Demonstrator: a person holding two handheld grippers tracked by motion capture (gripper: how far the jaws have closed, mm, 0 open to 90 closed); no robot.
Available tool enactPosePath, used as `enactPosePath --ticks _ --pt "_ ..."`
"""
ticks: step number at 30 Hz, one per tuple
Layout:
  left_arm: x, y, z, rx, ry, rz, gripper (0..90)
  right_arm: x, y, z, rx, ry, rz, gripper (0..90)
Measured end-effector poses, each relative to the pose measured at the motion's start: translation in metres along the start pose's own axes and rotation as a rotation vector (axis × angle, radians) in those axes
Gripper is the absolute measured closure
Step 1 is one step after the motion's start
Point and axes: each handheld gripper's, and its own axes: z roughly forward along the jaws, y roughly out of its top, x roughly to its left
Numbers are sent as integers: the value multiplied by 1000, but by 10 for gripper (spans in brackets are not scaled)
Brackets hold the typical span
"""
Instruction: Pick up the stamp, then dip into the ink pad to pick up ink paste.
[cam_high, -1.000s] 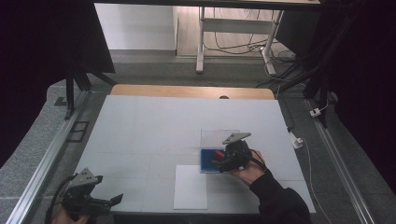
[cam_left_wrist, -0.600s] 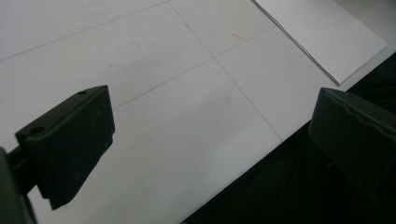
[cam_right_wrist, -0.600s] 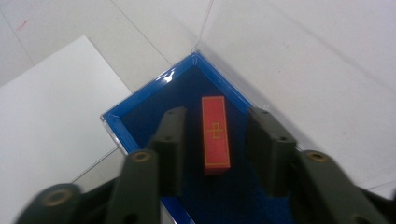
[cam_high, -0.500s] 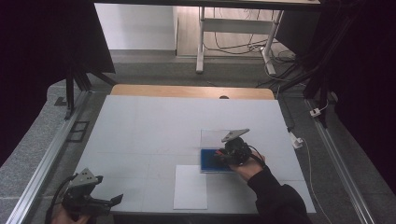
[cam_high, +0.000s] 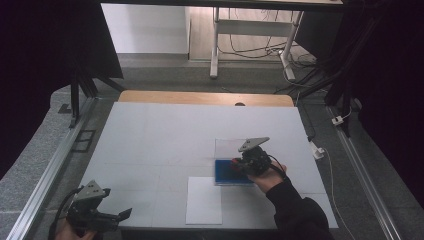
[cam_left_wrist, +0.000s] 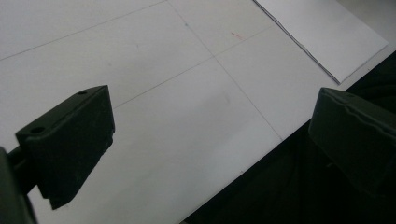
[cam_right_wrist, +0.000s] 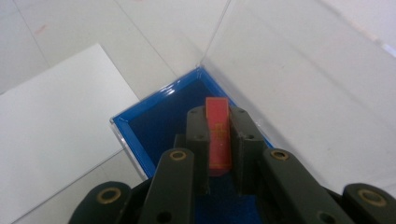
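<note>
1. The table (cam_high: 165, 135) shows a matt white surface, smooth, with thin scored lines.
2. A white sheet (cam_high: 204, 200) looks like matt paper.
3. The box (cam_right_wrist: 154, 126) has a dull, felt-like blue lining and clear glossy plastic walls and lid (cam_right_wrist: 280, 51).
4. A red block (cam_right_wrist: 218, 135) looks like smooth plastic.
5. The right gripper (cam_right_wrist: 218, 140) has matt black plastic fingers (cam_right_wrist: 198, 135) with brass-coloured rivets.

A white table (cam_high: 165, 135) fills the frame's middle. On it, lower centre: 1 white sheet (cam_high: 204, 201). Just right: 1 blue-lined clear case (cam_high: 225, 172).
</note>
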Motion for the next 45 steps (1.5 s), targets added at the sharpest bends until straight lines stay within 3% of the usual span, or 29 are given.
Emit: enactPosePath --ticks 14,23,45 --pt "0 0 1 0 -3 2 7 -1 1 -10 -18 -16 30 800" --pt "0 1 1 3 -4 7 8 -2 -2 -11 -19 -28 11 800" --pt "-1 0 1 9 -4 16 9 -5 -9 11 45 -11 36 802"
